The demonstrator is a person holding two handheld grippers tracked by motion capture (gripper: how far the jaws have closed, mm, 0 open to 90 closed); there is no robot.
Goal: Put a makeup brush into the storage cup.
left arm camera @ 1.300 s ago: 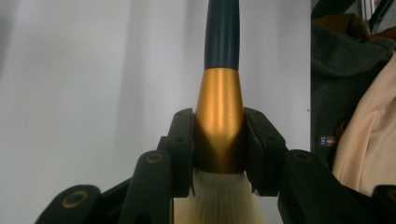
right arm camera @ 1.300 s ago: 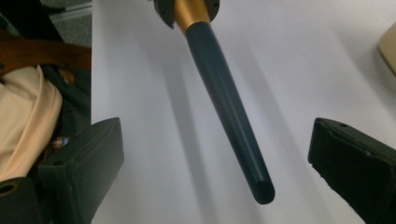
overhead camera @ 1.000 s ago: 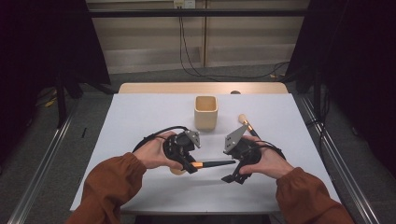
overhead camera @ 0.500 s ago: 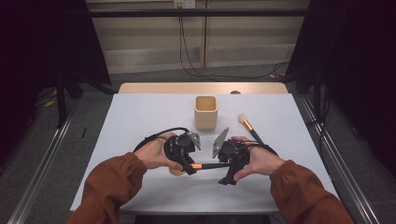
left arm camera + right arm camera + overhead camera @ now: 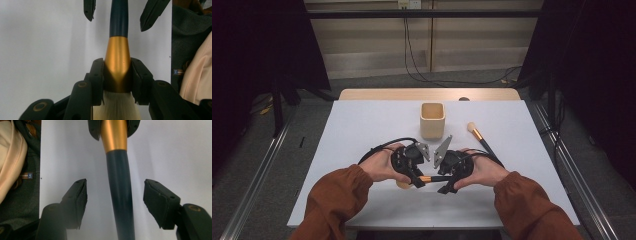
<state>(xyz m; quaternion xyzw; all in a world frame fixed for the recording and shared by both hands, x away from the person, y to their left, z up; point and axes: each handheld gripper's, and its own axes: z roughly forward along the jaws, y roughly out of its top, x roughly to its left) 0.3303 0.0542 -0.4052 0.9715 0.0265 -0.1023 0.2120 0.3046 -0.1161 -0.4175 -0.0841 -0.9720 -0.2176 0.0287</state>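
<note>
Over a white desk (image 5: 362, 130), I hold a brush (image 5: 117, 60) level between two sets of tongs, near the desk's front edge. My left tongs (image 5: 418, 178) are clamped on the brush's gold ferrule: in the left gripper view both pads press its flared end, pale bristles (image 5: 116, 105) spilling toward the camera just behind them and the dark handle running away ahead. My right tongs (image 5: 447, 184) face the left ones along the same line. Their jaws have just been closing, yet in the right gripper view the pads (image 5: 80, 197) stand apart from the handle (image 5: 120, 195) on both sides, with the handle between them and white desk showing in each gap. So the brush hangs from the left grip alone, its handle reaching into the half-closed right tongs. In the high view the two hands sit close together, orange sleeves coming in from the bottom, the grey plates on the grippers nearly meeting above the brush. Farther back, at the desk's middle, stands a square wooden cup (image 5: 432, 119), upright. A second brush (image 5: 481, 138) lies flat to the cup's right, its pale head just beside the cup and its dark handle slanting toward my right hand.
</note>
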